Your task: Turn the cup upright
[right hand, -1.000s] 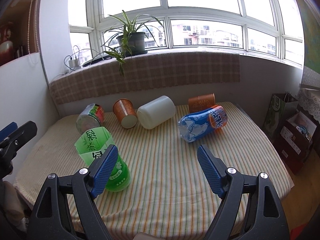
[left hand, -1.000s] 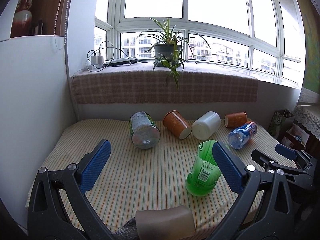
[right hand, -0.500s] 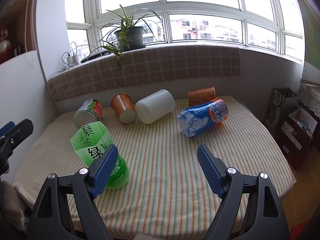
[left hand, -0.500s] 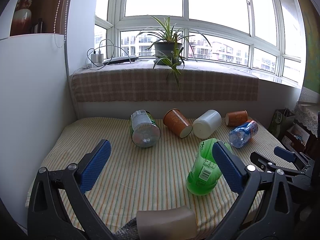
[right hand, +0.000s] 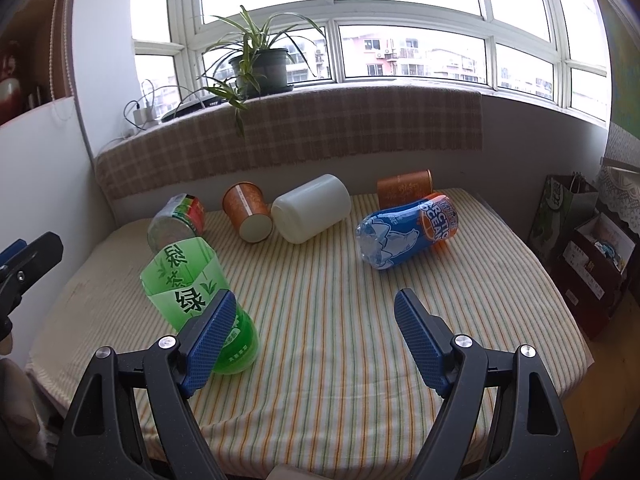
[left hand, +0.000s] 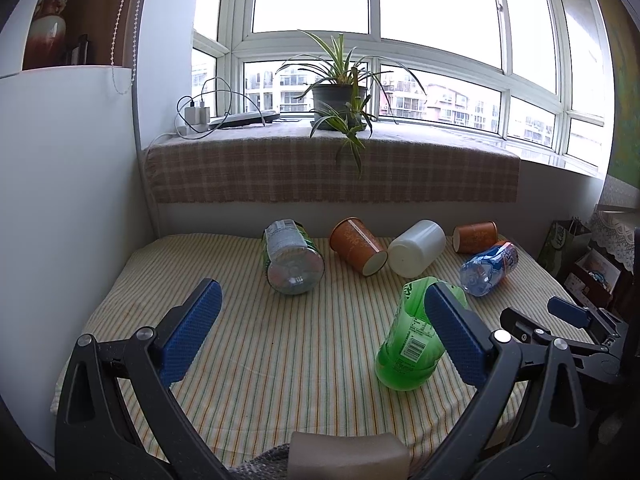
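Right wrist view: our right tongs and left tongs both hang released, gripping nothing. The green cup lies on its side on the striped table, nearest us. It could roll off the near edge if nudged. Behind the green cup lie the orange cup, white cup and blue bottle, none blocking.

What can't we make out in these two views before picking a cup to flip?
- Green cup: left wrist view, right side covered by the left gripper finger; right wrist view, base partly behind the right gripper finger.
- Far orange cup: right wrist view, lower part behind the blue bottle.
- Clear jar: right wrist view, front partly behind the green cup.
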Tool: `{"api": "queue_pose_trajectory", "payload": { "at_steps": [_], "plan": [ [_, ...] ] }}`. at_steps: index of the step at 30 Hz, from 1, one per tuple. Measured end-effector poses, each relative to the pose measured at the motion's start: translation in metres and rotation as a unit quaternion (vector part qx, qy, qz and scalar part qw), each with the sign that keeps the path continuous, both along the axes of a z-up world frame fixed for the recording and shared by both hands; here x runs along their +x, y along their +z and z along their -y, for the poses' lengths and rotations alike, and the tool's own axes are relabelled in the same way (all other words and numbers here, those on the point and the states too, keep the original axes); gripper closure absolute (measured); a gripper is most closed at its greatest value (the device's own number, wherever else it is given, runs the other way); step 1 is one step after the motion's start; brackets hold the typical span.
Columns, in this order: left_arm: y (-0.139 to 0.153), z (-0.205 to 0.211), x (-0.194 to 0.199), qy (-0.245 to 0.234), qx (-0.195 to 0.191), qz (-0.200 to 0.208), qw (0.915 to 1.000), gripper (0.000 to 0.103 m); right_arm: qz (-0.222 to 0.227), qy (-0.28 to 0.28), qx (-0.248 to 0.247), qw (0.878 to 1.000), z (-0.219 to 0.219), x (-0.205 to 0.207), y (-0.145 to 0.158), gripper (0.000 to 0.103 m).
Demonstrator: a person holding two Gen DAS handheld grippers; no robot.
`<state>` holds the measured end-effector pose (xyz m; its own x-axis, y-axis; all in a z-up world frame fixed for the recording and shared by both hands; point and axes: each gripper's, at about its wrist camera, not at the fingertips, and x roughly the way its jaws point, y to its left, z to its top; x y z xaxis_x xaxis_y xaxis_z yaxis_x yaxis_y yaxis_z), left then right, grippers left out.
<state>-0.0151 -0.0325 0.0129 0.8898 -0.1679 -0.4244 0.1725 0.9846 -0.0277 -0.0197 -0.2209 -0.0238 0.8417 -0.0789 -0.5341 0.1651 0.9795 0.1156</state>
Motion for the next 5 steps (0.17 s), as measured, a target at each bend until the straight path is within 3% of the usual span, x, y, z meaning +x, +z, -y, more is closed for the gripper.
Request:
{"api": "queue_pose_trajectory", "payload": {
  "at_steps": [5],
  "plan": [
    [-0.0029,-0.0022,0.0003,-0.003,0.001,-0.001,1.0000,0.000,-0.004,0.000,-0.001,1.000,0.0003,0.0014,-0.0025,0.022]
  ]
}}
